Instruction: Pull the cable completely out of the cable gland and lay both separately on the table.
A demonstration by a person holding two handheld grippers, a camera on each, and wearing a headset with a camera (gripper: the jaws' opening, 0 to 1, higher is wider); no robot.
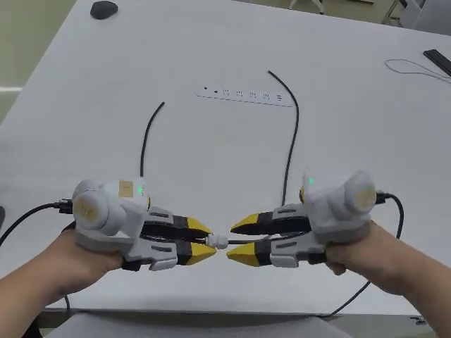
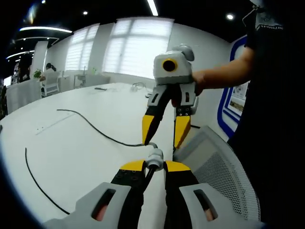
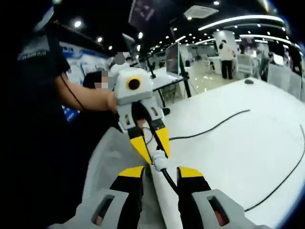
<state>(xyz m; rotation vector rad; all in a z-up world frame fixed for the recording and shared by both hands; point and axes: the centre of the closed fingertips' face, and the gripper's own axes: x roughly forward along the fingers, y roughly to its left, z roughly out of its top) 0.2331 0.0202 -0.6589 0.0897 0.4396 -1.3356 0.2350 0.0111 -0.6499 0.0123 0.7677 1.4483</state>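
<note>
Above the table's near edge, my left gripper (image 1: 213, 241) is shut on the small white cable gland (image 1: 218, 241), held at its yellow fingertips. The gland (image 2: 154, 158) shows between my own jaws in the left gripper view. A black cable (image 1: 292, 141) leaves the gland, passes between the jaws of my right gripper (image 1: 230, 241) and curves away across the table. My right gripper faces the left one tip to tip. Its jaws stand apart around the thin cable (image 3: 168, 178) just behind the gland (image 3: 159, 162).
A white power strip (image 1: 245, 96) lies mid-table. Another black cable stretch (image 1: 146, 137) runs on the left and passes behind my left gripper. A dark mouse (image 1: 104, 9) sits far left, a thin wire (image 1: 412, 68) far right. A chair (image 2: 214, 167) stands by the near edge.
</note>
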